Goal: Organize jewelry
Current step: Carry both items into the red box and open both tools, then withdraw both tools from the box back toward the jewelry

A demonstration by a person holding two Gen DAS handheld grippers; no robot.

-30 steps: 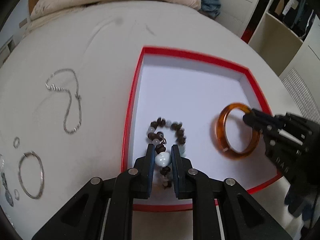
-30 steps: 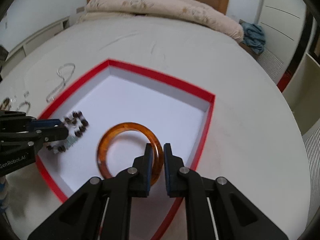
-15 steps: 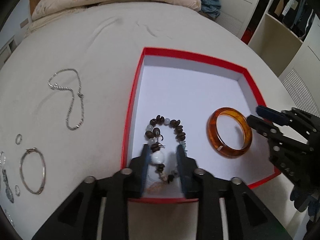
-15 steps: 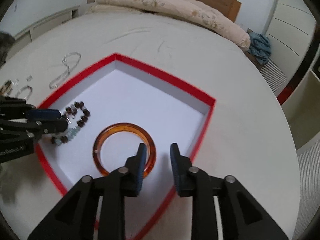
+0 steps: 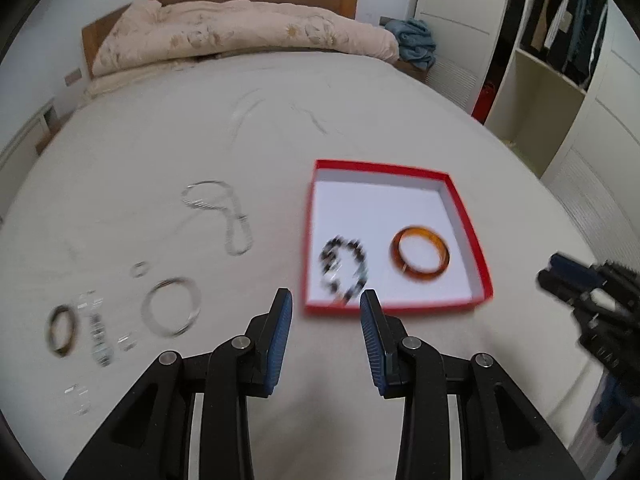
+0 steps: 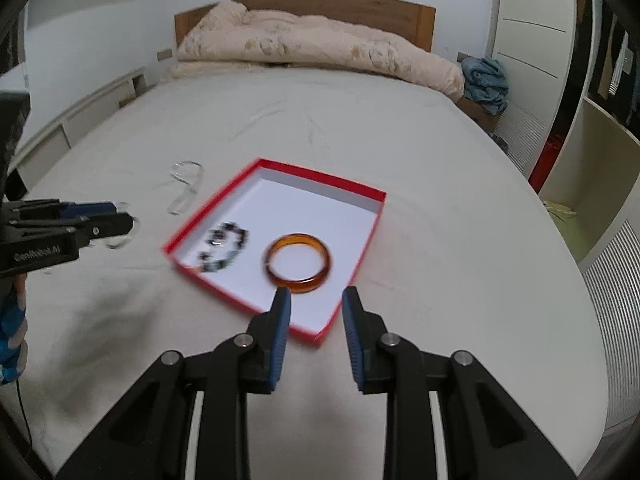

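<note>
A red box (image 5: pixel 468 220) (image 6: pixel 372 240) with a white floor lies on the bed. Inside lie a dark beaded bracelet (image 5: pixel 344 268) (image 6: pixel 224 246) and an amber bangle (image 5: pixel 420 254) (image 6: pixel 299 263). My left gripper (image 5: pixel 326 304) is open and empty, above the sheet just short of the box's near edge. My right gripper (image 6: pixel 316 300) is open and empty, above the box's near corner. On the sheet left of the box lie a silver chain (image 5: pixel 228 214) (image 6: pixel 186 188), a silver bangle (image 5: pixel 170 312), a dark ring-shaped bracelet (image 5: pixel 60 330) and several small pieces (image 5: pixel 98 332).
A folded quilt (image 5: pixel 240 32) lies at the headboard. A blue cloth (image 5: pixel 414 42) sits at the bed's far right corner. Wardrobe shelves (image 5: pixel 552 80) stand to the right. The right gripper shows at the right edge of the left wrist view (image 5: pixel 560 276).
Both grippers let go, opened wide, and pulled back and up from the box. The beaded bracelet and amber bangle now lie free inside it.
</note>
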